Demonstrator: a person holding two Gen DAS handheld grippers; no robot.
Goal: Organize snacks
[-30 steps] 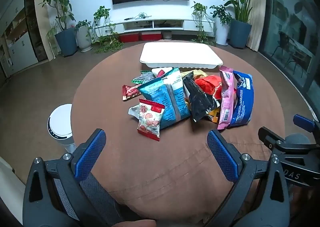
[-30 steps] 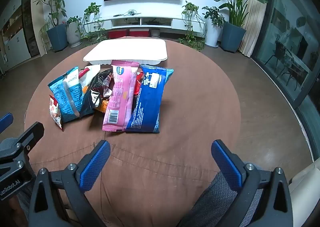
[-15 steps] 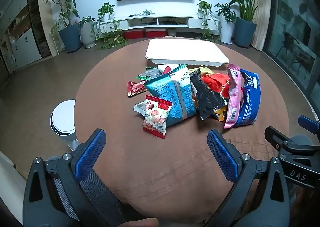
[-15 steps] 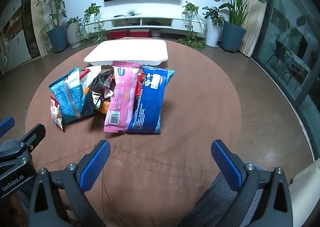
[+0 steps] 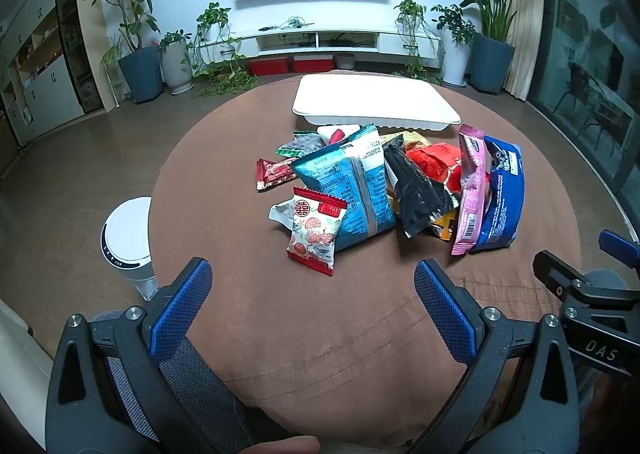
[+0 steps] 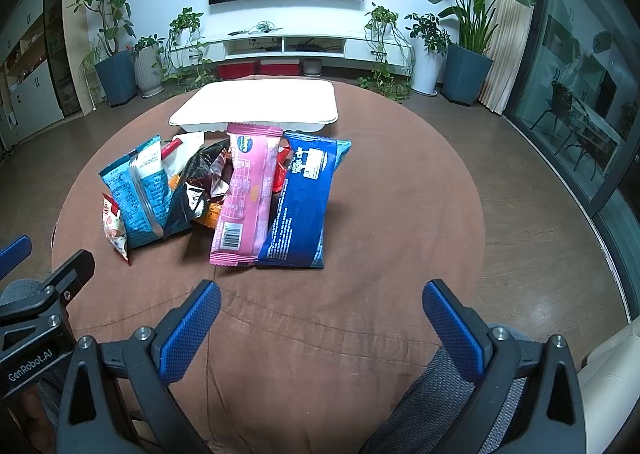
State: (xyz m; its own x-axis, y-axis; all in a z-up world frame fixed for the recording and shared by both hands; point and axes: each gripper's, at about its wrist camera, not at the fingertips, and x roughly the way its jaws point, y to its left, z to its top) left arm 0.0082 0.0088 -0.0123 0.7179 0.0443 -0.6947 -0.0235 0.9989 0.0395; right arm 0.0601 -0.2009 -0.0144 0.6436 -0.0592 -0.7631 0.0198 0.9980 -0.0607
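A pile of snack packets lies mid-table in front of a white tray (image 5: 376, 103) (image 6: 256, 103). It holds a small red-and-white packet (image 5: 314, 230), a teal bag (image 5: 348, 185) (image 6: 140, 189), a black bag (image 5: 416, 189) (image 6: 192, 189), a pink pack (image 5: 470, 189) (image 6: 246, 197) and a dark blue pack (image 5: 502, 193) (image 6: 304, 205). My left gripper (image 5: 312, 294) is open and empty, near the front edge, short of the red-and-white packet. My right gripper (image 6: 320, 314) is open and empty, just short of the pink and blue packs.
The round table (image 5: 240, 314) has a brown cloth with a fold near the front. A white cylindrical appliance (image 5: 128, 242) stands on the floor by the table's left edge. Potted plants and a TV console line the far wall. Glass doors are at the right.
The left wrist view has shifted: the pile and tray sit further right and slightly lower in it. The right gripper has barely moved. Both stay open.
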